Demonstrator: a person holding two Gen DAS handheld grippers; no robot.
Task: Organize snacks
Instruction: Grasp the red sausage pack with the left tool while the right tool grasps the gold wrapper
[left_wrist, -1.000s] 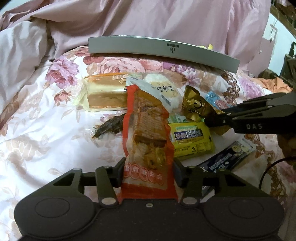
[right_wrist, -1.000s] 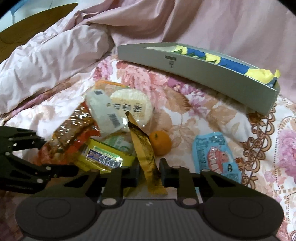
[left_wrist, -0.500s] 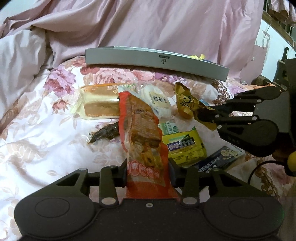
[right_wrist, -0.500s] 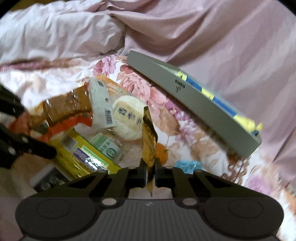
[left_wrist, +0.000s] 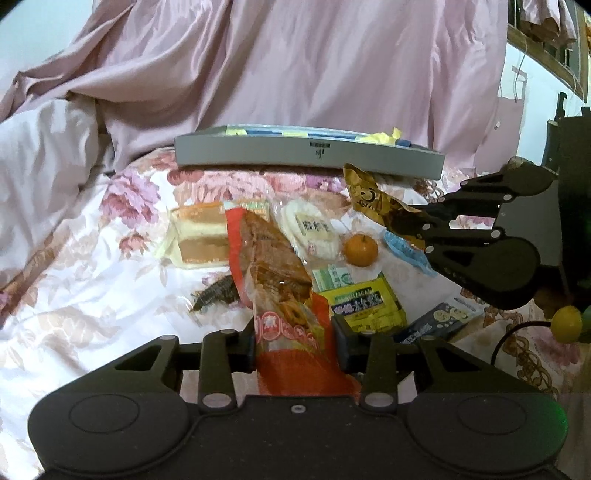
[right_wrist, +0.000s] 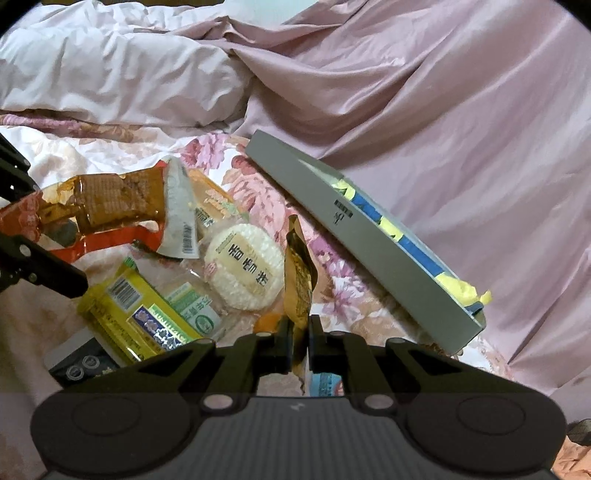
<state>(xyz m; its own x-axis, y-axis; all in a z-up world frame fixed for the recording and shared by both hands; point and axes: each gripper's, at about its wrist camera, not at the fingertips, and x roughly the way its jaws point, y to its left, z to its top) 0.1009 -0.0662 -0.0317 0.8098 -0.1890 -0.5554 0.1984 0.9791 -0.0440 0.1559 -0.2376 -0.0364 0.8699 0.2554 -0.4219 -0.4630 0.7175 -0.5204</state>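
Snacks in thin crinkly bags are spread on the flowered bed sheet (left_wrist: 92, 295), near the grey tray (left_wrist: 310, 157) at the far side. A long red bag (left_wrist: 280, 295) is pinched at its near end by the left gripper (left_wrist: 293, 343), and a gold packet (right_wrist: 300, 280) is squeezed tight at its bottom edge by the right gripper (right_wrist: 297, 345). Both bags are judged to be light, floppy and a bit slippery, so they are best held by the flat sealed ends, and the crunchy food inside could be broken by a hard squeeze.

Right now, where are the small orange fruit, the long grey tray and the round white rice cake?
small orange fruit (left_wrist: 361, 251), left wrist view, its skin.
long grey tray (left_wrist: 258, 157), left wrist view, front wall.
round white rice cake (right_wrist: 243, 271), right wrist view, label.
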